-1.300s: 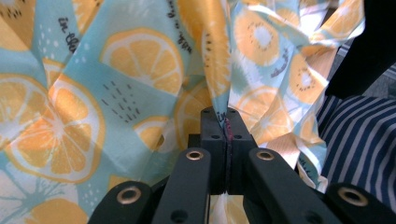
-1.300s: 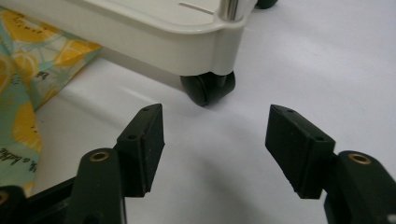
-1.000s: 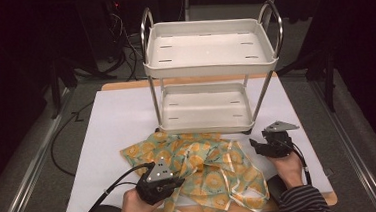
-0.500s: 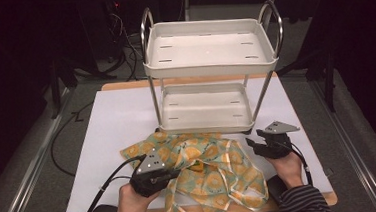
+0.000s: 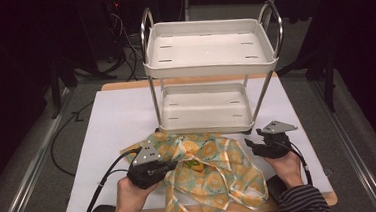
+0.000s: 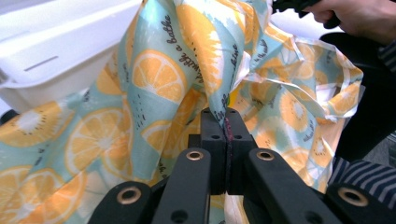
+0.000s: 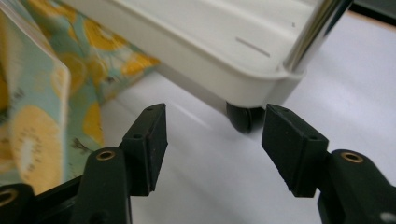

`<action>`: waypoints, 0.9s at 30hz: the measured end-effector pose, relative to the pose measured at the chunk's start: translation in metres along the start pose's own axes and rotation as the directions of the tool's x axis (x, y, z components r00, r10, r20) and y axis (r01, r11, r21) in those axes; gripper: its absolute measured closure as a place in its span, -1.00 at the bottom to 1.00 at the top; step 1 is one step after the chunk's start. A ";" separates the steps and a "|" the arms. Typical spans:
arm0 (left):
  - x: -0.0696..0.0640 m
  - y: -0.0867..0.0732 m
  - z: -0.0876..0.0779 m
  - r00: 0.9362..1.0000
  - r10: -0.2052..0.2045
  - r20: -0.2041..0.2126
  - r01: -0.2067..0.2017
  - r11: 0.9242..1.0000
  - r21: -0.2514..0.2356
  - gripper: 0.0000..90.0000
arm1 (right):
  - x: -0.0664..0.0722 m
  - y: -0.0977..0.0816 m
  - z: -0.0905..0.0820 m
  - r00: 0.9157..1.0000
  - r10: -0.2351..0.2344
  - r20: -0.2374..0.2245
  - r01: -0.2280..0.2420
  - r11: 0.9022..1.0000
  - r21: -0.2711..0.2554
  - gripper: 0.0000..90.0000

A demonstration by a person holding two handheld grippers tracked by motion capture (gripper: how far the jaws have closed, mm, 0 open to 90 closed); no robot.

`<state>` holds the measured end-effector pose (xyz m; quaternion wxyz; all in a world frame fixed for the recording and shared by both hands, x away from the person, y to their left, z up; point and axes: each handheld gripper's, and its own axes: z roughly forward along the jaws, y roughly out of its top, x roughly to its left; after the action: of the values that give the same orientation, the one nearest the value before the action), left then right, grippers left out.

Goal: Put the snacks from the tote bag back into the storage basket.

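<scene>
Here the fruit-print cloth [image 5: 208,172] is spread in a crumpled heap on the white bench [image 5: 112,126], just in front of the lower tray of the white two-tier cart [image 5: 208,59], with one edge lying against that tray's base. The left gripper [image 5: 172,163] is held at the cloth's left edge; in the left gripper view its fingers [image 6: 215,135] are pressed together on a fold of the cloth, which is lifted and drapes up and away from them. The right gripper [image 5: 250,145] is held just off the cloth's right edge, its fingers [image 7: 149,144] spread with nothing between them; in the right gripper view bare bench and one of the cart's black castors [image 7: 243,116] are seen through the gap, and the cloth is seen off to the left of the jaws.

The relation that matters is this: the cloth's long axis runs across the bench from left to right, one end is already pinched by the left gripper, and the free right-hand edge lies to the inner side of the right gripper, nearer to it than to anything else. A sideways reach toward the person's middle is judged to be what the right hand would need for that edge to be taken.

Both forearms come in low from the near edge of the bench. The left hand [image 5: 132,197] is wrapped round its gripper with the jaws pointed rightward and slightly away; the right hand [image 5: 283,167] is held with the jaws aimed leftward, toward the cart's foot
</scene>
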<state>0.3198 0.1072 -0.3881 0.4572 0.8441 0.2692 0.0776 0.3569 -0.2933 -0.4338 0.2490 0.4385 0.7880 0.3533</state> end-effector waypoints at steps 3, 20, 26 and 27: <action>0.003 0.002 0.000 1.000 -0.009 -0.007 0.009 1.000 -0.008 0.99 | 0.003 0.003 -0.006 1.000 -0.021 0.022 0.022 1.000 -0.020 -0.08; 0.019 0.008 0.003 0.997 -0.047 -0.057 0.046 0.999 -0.019 0.99 | 0.039 0.024 -0.038 0.972 -0.171 -0.161 0.149 0.978 -0.144 -0.07; 0.024 0.009 0.004 0.995 -0.059 -0.076 0.058 0.998 -0.022 0.99 | 0.049 0.027 -0.040 0.941 -0.162 -0.297 0.125 0.982 -0.141 -0.06; 0.025 0.009 0.005 0.995 -0.062 -0.078 0.060 0.998 -0.021 0.99 | 0.049 0.027 -0.040 0.941 -0.162 -0.297 0.125 0.982 -0.141 -0.06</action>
<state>0.3464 0.1128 -0.3862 0.4564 0.8274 0.3118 0.0993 0.3184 -0.2542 -0.3921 0.1743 0.3037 0.8244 0.4448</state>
